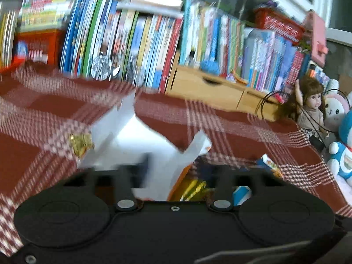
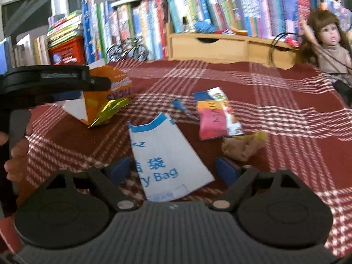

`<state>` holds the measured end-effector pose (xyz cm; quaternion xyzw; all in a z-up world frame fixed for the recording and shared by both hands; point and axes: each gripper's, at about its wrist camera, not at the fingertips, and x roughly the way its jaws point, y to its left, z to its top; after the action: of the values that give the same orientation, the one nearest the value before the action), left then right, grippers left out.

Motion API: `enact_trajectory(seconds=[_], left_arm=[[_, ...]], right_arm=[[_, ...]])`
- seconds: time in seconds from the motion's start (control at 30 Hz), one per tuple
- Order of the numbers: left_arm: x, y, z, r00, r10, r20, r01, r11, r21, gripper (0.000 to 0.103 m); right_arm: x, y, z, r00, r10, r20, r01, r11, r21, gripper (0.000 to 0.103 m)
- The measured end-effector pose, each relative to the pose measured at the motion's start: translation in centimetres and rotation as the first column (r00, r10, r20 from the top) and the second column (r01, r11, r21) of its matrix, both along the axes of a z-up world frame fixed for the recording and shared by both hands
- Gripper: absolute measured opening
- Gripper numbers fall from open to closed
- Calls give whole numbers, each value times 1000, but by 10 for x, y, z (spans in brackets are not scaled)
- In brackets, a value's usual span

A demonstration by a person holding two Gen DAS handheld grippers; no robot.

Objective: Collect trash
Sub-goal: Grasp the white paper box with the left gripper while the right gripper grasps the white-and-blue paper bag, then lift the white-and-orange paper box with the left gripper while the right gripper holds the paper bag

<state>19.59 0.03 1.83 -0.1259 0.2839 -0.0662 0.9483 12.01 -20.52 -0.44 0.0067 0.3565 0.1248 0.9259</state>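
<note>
Trash lies on a red checked tablecloth (image 2: pixel 286 101). My right gripper (image 2: pixel 173 169) is open, its blue pads (image 2: pixel 120 169) on either side of a flat white paper bag (image 2: pixel 162 154) with blue print. Beyond the bag lie a colourful snack wrapper (image 2: pixel 217 114), a crumpled brown paper (image 2: pixel 242 145), a small blue scrap (image 2: pixel 179 105) and a gold foil wrapper (image 2: pixel 110 110). The foil leans on an open orange carton (image 2: pixel 105 92). My left gripper (image 2: pixel 55 77), held by a hand (image 2: pixel 15 151), hovers over that carton. In the blurred left wrist view the left gripper (image 1: pixel 176 171) stands open around the carton's white inside (image 1: pixel 132 132).
A row of books (image 2: pixel 198 4) and a wooden drawer unit (image 2: pixel 220 46) line the back of the table. A toy bicycle (image 2: pixel 127 50) stands by the books. A doll (image 2: pixel 330 44) and plush toys (image 1: pixel 338 136) sit at the right edge.
</note>
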Motion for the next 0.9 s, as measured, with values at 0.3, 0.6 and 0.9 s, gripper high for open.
enact_trajectory(seconds=[0.3, 0.6, 0.9], left_arm=[[-38, 6, 21, 993, -2, 122, -3, 999, 42, 6], [-84, 20, 45, 986, -38, 163, 28, 998, 63, 5], [-154, 28, 40, 976, -98, 196, 79, 992, 100, 5]], right_arm=[[-13, 3, 8, 998, 19, 54, -18, 1000, -15, 49], [-37, 2, 22, 997, 9, 80, -10, 1000, 12, 31], [-77, 10, 29, 993, 27, 118, -28, 1000, 8, 31]])
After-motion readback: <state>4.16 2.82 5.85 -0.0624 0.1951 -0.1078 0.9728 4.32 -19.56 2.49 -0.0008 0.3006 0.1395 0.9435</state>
